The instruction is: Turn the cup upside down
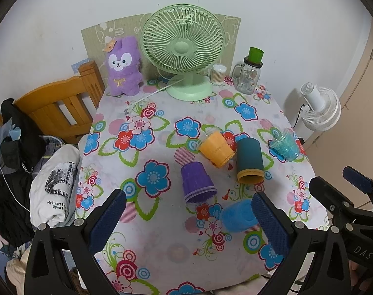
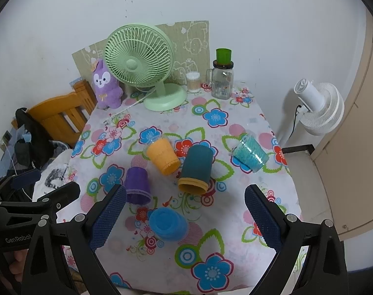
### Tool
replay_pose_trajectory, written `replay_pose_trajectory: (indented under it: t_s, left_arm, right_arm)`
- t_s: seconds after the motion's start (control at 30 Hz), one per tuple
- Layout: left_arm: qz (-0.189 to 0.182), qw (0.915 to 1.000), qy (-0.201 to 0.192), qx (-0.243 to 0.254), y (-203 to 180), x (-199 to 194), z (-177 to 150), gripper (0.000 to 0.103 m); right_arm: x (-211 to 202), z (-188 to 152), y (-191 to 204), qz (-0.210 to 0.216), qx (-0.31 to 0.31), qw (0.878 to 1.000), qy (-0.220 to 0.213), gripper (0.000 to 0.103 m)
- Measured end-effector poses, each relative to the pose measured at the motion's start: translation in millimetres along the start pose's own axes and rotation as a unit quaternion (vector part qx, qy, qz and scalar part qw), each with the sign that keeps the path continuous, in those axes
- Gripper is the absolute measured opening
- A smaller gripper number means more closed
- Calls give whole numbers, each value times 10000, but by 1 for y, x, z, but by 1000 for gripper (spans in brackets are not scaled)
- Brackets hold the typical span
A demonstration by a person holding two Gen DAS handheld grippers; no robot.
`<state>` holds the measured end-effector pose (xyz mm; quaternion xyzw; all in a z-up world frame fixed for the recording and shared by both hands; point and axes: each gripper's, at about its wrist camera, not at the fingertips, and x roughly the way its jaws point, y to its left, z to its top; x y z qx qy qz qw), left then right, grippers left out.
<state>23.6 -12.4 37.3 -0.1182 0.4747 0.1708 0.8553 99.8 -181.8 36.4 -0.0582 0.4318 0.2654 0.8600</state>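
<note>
Several cups stand mouth down on the flowered tablecloth (image 1: 161,233): a purple cup (image 1: 197,182) (image 2: 137,184), an orange cup (image 1: 217,148) (image 2: 163,153), a dark teal cup with an orange rim (image 1: 249,160) (image 2: 195,169), a light blue cup (image 1: 239,215) (image 2: 168,224) and a clear turquoise cup (image 1: 284,144) (image 2: 250,152). My left gripper (image 1: 188,223) is open and empty above the table's near part; the light blue cup sits by its right finger. My right gripper (image 2: 185,221) is open and empty, with the light blue cup between its fingers in view.
At the table's back stand a green fan (image 1: 182,49), a purple plush toy (image 1: 123,67), a glass mug jar with a green cup on top (image 1: 249,75) and a cotton swab box (image 1: 218,73). A wooden chair (image 1: 61,108) and clothes (image 1: 53,184) lie left; a white fan (image 1: 319,108) stands right.
</note>
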Motion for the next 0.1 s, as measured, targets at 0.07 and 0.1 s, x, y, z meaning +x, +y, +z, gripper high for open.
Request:
replay_pose_trajectory:
  t_s: [0.07, 0.1]
  left_arm:
    - [-2, 10000, 40, -11, 0, 3, 1, 103]
    - [-1, 10000, 63, -15, 1, 5, 1, 103]
  right_arm:
    - [3, 1, 0, -1, -3, 10000, 43, 98]
    - [6, 1, 0, 0, -3, 10000, 68, 98]
